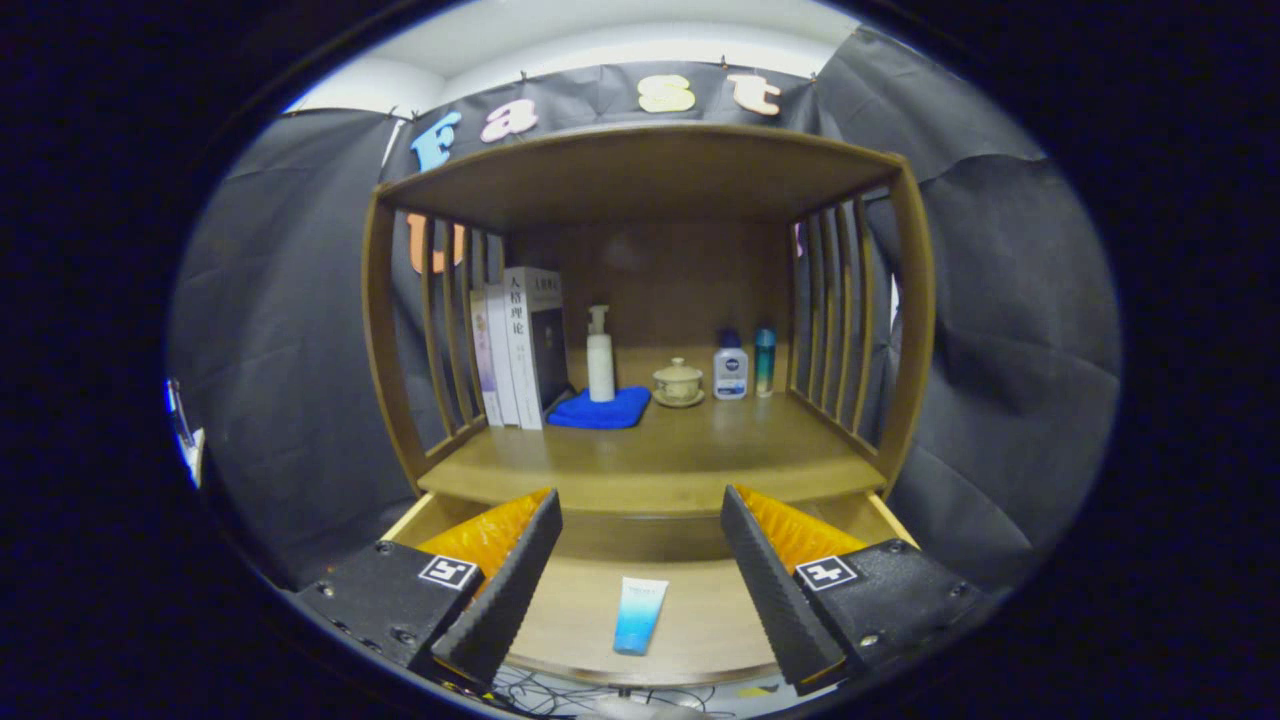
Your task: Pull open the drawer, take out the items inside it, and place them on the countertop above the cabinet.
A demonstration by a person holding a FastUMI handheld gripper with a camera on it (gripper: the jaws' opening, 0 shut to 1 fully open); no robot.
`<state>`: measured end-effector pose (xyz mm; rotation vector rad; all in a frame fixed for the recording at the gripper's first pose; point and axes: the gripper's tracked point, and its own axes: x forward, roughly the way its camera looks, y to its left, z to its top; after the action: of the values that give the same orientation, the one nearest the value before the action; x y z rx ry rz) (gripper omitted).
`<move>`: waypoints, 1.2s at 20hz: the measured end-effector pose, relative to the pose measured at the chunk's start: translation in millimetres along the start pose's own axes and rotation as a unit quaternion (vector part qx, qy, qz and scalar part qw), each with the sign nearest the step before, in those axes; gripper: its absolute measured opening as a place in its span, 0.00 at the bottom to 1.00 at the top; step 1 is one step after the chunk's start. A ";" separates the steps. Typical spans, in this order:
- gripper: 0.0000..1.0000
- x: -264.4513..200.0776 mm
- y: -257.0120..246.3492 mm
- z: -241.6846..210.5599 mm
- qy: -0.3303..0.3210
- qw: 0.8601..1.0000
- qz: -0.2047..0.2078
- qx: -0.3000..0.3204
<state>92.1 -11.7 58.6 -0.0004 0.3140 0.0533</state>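
The wooden drawer [700, 640] stands pulled out below the countertop [660, 455] of the wooden cabinet. A small blue and white tube [640, 614] lies flat on the drawer's floor. My gripper [640, 515] hovers above the drawer, open wide, its fingers [505, 590] to either side of the tube and above it, touching nothing. Nothing is held between them.
At the back of the countertop stand several books [520, 345], a white pump bottle [600, 355] on a blue cloth [600, 408], a lidded ceramic cup [678, 382], a white bottle [730, 368] and a teal bottle [765, 362]. Slatted side rails [835, 320] and a top shelf [640, 170] box in the countertop.
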 end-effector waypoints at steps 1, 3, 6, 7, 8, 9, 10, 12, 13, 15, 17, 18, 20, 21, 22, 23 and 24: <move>1.00 11.0 2.2 -4.6 0.022 1.000 -0.001 -0.001; 1.00 32.4 4.0 -19.0 0.068 0.998 -0.006 -0.002; 1.00 61.9 1.9 -47.4 0.135 0.991 -0.018 -0.001; 1.00 69.5 -1.2 -60.1 0.160 0.987 -0.026 -0.004; 1.00 75.1 -2.1 -70.0 0.184 0.982 -0.031 -0.007; 1.00 80.1 -1.7 -82.9 0.209 0.977 -0.033 -0.011; 1.00 83.7 -1.8 -95.1 0.237 0.971 -0.032 -0.012; 1.00 85.8 0.3 -117.9 0.293 0.955 -0.029 -0.012; 1.00 89.0 2.7 -131.6 0.312 0.950 -0.026 -0.016; 0.98 90.2 4.1 -145.7 0.349 0.937 -0.022 -0.013; 0.98 91.8 4.2 -154.3 0.380 0.925 -0.016 -0.013; 0.98 89.1 5.2 -161.0 0.404 0.915 -0.013 -0.010; 0.97 84.5 8.5 -173.3 0.442 0.897 -0.012 0.009; 0.96 84.2 8.7 -178.6 0.450 0.893 -0.011 0.018; 0.95 84.6 7.6 -180.3 0.456 0.890 -0.014 0.023; 0.94 83.6 7.3 -182.6 0.461 0.887 -0.018 0.025; 0.91 82.5 5.9 -185.0 0.468 0.883 -0.019 0.027</move>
<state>113.0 -3.0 -142.8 0.0248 1.2892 0.0016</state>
